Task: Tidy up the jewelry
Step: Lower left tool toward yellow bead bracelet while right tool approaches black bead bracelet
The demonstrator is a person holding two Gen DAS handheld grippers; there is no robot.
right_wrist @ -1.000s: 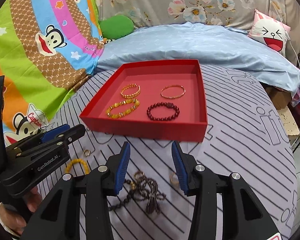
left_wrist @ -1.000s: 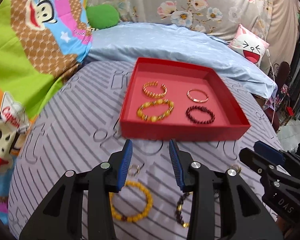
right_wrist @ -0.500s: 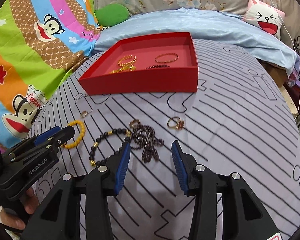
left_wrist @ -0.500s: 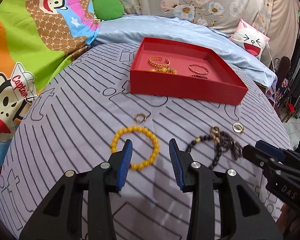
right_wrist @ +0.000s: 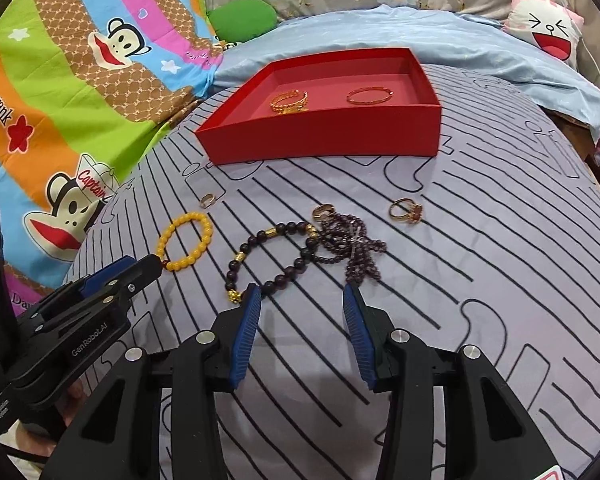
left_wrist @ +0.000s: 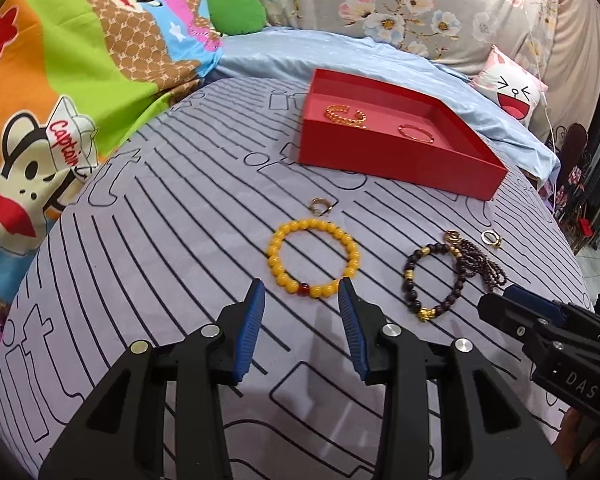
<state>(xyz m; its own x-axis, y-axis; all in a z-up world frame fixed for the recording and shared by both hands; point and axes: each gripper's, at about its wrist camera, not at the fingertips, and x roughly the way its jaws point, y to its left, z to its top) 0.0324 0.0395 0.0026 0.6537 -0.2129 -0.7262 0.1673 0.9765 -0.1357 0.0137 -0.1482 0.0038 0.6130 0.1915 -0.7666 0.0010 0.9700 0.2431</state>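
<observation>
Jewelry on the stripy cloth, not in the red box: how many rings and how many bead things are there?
Rings: 3 (small ring, gold ring, red-stone ring)
Bead bracelets: 2 (yellow bracelet, dark bracelet)
Tangled bead strand: 1
Total: 6

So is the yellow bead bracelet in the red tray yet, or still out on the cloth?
Out. The yellow bracelet lies flat on the striped cloth, short of the red tray, just ahead of the open left gripper.
</observation>
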